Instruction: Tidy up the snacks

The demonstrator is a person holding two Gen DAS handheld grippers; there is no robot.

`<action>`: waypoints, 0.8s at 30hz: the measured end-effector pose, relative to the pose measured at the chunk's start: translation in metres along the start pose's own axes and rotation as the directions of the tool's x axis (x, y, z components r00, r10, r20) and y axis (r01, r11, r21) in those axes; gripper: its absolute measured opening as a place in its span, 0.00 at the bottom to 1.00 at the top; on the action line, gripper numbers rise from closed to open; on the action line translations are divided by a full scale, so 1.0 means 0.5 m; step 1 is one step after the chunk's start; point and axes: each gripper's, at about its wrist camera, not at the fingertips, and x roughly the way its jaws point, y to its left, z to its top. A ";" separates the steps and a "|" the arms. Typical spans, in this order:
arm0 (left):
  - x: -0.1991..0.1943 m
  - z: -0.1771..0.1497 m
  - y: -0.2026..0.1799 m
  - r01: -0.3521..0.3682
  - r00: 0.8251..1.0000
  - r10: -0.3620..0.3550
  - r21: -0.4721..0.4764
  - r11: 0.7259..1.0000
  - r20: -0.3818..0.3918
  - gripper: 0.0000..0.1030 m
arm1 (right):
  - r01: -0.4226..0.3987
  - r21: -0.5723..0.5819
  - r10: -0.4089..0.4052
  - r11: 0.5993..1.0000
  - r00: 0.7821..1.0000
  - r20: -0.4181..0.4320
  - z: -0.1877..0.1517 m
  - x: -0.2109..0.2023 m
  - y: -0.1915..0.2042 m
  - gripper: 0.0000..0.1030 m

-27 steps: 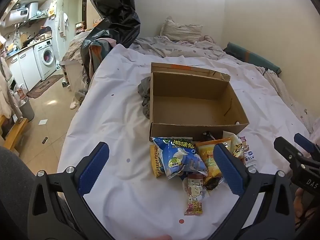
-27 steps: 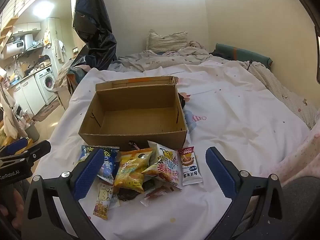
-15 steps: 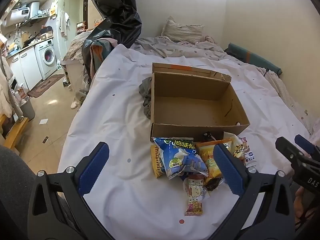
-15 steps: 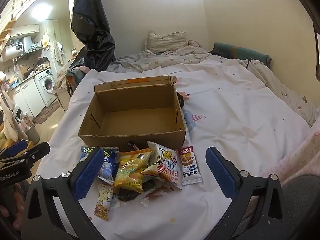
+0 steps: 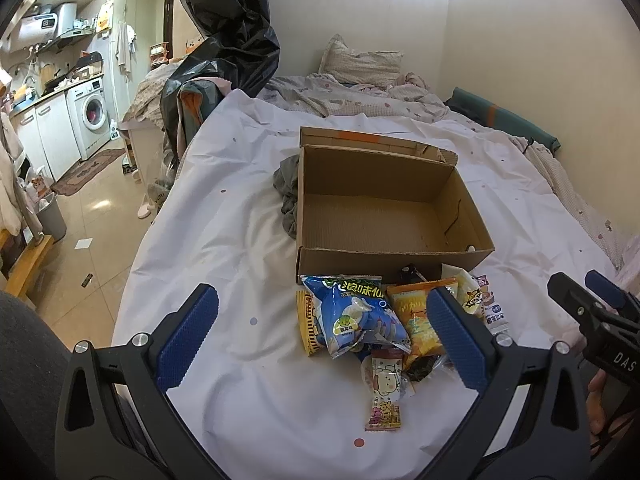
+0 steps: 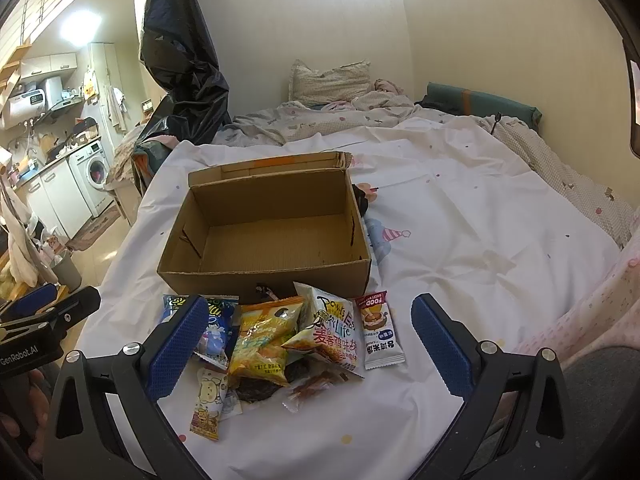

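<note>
Both the left gripper (image 5: pixel 320 336) and the right gripper (image 6: pixel 310 340) hover with jaws spread wide above the snack packets (image 6: pixel 288 340), just before the empty cardboard box (image 6: pixel 264 236) on the bed (image 6: pixel 480 240).

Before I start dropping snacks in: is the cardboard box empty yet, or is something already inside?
Empty. Both wrist views show the cardboard box with its bare floor; the snack packets all lie on the bedsheet in front of it.

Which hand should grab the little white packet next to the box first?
Probably the right. In its own view the white packet lies at the pile's right edge, between the open fingers of the right hand-held gripper. From the left hand-held gripper, it lies beyond the far finger, behind other snacks.
</note>
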 end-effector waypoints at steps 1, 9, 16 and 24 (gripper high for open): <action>0.000 0.000 -0.001 -0.002 1.000 0.002 0.001 1.000 0.000 1.00 | 0.001 -0.001 -0.001 1.000 1.000 0.000 0.000 0.000 0.000 1.00; 0.001 0.001 0.002 0.001 1.000 -0.001 -0.010 1.000 -0.003 1.00 | 0.002 -0.006 -0.002 1.000 1.000 -0.003 0.001 0.002 0.004 1.00; 0.001 0.001 0.002 0.001 1.000 -0.001 -0.009 1.000 -0.003 1.00 | 0.003 -0.007 -0.003 1.000 1.000 -0.002 0.000 0.002 0.004 1.00; 0.001 0.002 0.002 0.001 1.000 -0.001 -0.008 1.000 -0.003 1.00 | 0.002 -0.007 -0.002 1.000 1.000 -0.003 0.001 0.002 0.003 1.00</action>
